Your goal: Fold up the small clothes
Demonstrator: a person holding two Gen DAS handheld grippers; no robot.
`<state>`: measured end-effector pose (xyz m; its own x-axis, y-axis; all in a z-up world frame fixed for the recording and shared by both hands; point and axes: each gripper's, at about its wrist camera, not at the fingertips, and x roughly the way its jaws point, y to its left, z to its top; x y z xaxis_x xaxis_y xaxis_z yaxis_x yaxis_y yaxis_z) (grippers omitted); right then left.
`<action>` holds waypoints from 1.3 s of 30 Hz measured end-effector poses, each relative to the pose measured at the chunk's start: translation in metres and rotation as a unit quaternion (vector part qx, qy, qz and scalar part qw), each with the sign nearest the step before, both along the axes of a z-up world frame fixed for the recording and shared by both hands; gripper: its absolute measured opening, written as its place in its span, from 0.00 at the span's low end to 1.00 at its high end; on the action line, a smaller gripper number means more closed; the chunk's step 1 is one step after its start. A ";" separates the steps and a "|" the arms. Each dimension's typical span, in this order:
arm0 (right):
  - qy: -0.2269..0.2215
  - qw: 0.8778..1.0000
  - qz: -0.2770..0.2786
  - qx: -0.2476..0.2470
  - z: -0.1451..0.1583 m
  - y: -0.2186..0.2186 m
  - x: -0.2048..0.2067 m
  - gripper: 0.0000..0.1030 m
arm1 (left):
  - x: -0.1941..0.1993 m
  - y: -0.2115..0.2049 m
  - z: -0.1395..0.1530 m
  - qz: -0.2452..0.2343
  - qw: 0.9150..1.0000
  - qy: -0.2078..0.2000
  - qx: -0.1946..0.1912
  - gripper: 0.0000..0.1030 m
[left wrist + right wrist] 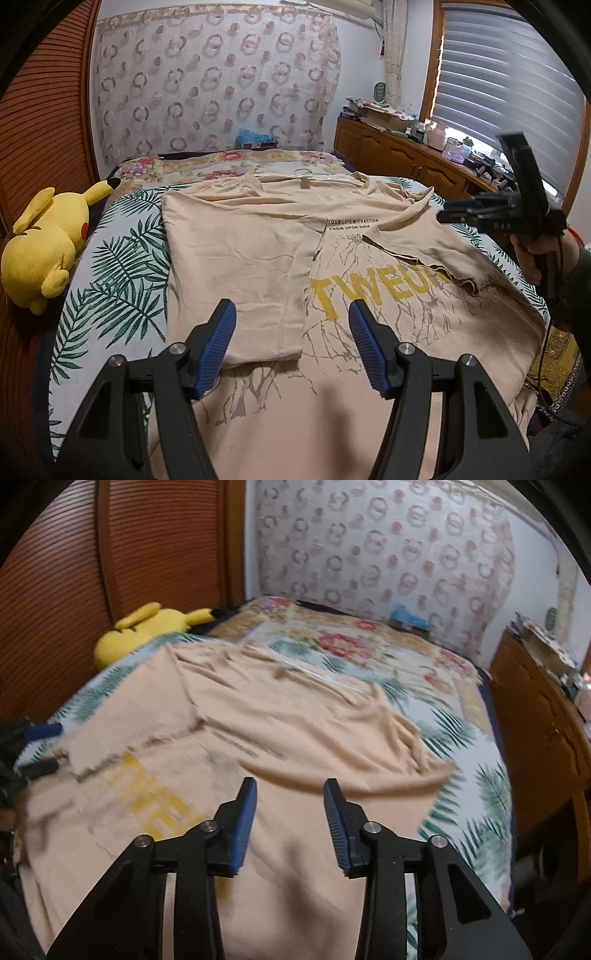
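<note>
A beige T-shirt [258, 251] with yellow letters and a branch print lies spread on the bed. Its left side is folded inward over the body, and its right sleeve [417, 251] lies folded inward too. My left gripper [291, 314] is open and empty, hovering above the shirt's lower middle. My right gripper [290, 790] is open and empty above the shirt [295, 723], in a blurred view. The right gripper also shows in the left wrist view [454, 214], held by a hand above the shirt's right shoulder. The left gripper's fingers [40, 731] show at the left edge of the right wrist view.
The bed has a leaf-print sheet [110, 266] and a floral quilt [229, 162] at the far end. A yellow plush toy [48, 240] lies at the left edge by the wooden slatted wall. A cluttered wooden cabinet [406, 155] runs along the right under a blinded window.
</note>
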<state>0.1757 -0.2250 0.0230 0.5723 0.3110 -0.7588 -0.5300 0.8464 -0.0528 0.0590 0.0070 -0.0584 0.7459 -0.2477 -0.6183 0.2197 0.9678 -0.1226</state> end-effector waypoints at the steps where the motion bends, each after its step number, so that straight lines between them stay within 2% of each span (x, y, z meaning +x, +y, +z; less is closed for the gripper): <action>1: 0.004 1.000 -0.007 -0.002 -0.004 -0.007 0.001 0.42 | 0.001 -0.001 0.001 0.000 1.000 0.000 0.000 0.61; 7: 0.022 0.998 -0.054 -0.019 -0.027 -0.047 0.021 0.44 | 0.005 -0.001 0.003 0.000 1.000 0.002 0.003 0.61; 13: 0.045 0.995 -0.089 -0.017 -0.041 -0.072 0.054 0.44 | 0.025 0.012 0.009 0.001 1.000 0.007 0.013 0.61; 16: 0.049 0.995 -0.093 -0.003 -0.043 -0.075 0.070 0.49 | 0.042 0.023 0.010 0.006 1.000 0.012 0.020 0.61; 26: 0.054 0.993 -0.098 0.027 -0.043 -0.084 0.124 0.49 | 0.104 0.054 -0.006 0.021 0.998 0.053 0.030 0.61; 27: 0.055 0.993 -0.097 0.031 -0.043 -0.086 0.127 0.46 | 0.108 0.054 -0.008 0.020 0.998 0.056 0.030 0.61; 28: 0.056 0.993 -0.094 0.036 -0.042 -0.087 0.129 0.36 | 0.114 0.056 -0.010 0.021 0.998 0.060 0.029 0.61; 29: 0.059 0.993 -0.090 0.043 -0.042 -0.087 0.131 0.33 | 0.119 0.058 -0.011 0.022 0.997 0.063 0.029 0.61; 31: 0.066 0.994 -0.074 0.055 -0.041 -0.088 0.131 0.15 | 0.128 0.061 -0.014 0.023 0.997 0.068 0.031 0.61; 32: 0.068 0.994 -0.064 0.058 -0.040 -0.087 0.130 0.10 | 0.133 0.063 -0.015 0.024 0.997 0.070 0.034 0.61; 35: 0.056 0.995 -0.057 0.060 -0.033 -0.089 0.127 0.06 | 0.146 0.068 -0.016 0.029 0.996 0.073 0.046 0.61; 37: 0.033 0.996 -0.077 0.042 -0.024 -0.096 0.129 0.05 | 0.153 0.072 -0.016 0.031 0.996 0.075 0.049 0.61; 39: 0.031 0.994 -0.092 0.053 -0.019 -0.108 0.137 0.05 | 0.160 0.076 -0.017 0.035 0.995 0.075 0.053 0.61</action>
<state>0.3128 -0.3329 0.0038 0.5795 0.2853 -0.7634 -0.3656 0.9282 0.0694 0.2186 0.0827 -0.0754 0.6558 -0.1248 -0.7445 0.1374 0.9895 -0.0449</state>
